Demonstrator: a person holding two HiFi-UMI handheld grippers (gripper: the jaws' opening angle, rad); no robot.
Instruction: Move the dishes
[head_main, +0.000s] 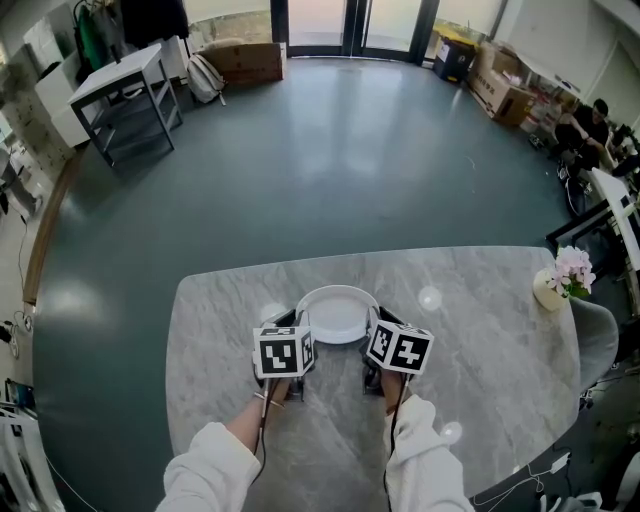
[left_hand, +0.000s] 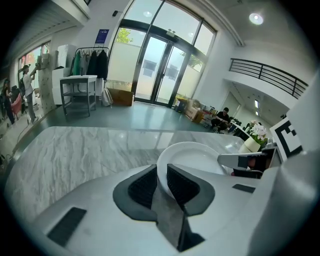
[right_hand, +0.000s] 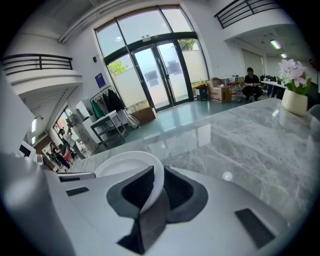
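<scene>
A white round dish (head_main: 338, 312) sits low over the grey marble table (head_main: 480, 300), near its far edge, between my two grippers. My left gripper (head_main: 290, 322) grips the dish's left rim. In the left gripper view the rim of the dish (left_hand: 192, 155) fills the gap between the dark pads (left_hand: 142, 187) of the left gripper (left_hand: 161, 182), with no space showing. My right gripper (head_main: 375, 322) grips the right rim. In the right gripper view the dish (right_hand: 122, 162) curves down between the ribbed pads (right_hand: 177, 187) of the right gripper (right_hand: 157, 185), which close on it.
A small vase of pink flowers (head_main: 560, 280) stands at the table's right end, beside a grey chair (head_main: 600, 335). Beyond the table lies open green floor, with a metal table (head_main: 125, 95) at the far left and cardboard boxes (head_main: 500, 85) at the far right.
</scene>
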